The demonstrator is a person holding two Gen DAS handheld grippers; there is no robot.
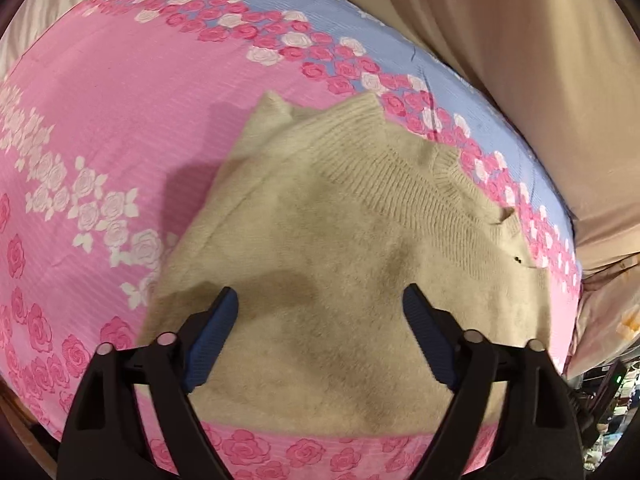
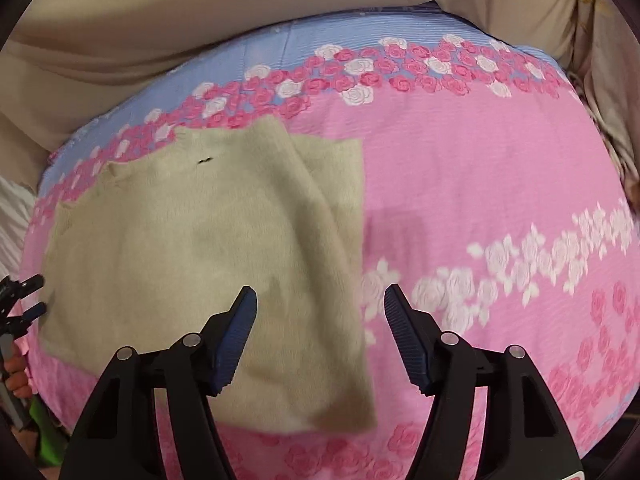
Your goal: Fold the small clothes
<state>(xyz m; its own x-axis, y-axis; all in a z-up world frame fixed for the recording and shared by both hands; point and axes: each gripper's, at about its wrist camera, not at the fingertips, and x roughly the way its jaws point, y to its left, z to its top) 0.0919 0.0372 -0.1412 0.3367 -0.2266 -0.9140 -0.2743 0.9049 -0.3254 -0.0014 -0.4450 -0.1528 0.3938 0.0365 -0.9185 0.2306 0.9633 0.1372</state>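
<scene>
Both grippers, left (image 1: 320,308) & right (image 2: 320,308), w/ fingers apart over beige sweater (image 1: 320,248); no readable labels.

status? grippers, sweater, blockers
Left gripper and right gripper: jaws open, empty. Beige sweater lies folded on floral sheet. No blockers visible.

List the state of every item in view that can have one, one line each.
Beige sweater: lying flat on the bedspread, partly folded, one layer laid over another, not held.
Floral bedspread: spread out under the sweater.
Left gripper: open above the sweater, nothing between its fingers.
Right gripper: open over the sweater's right edge, holding nothing.
</scene>
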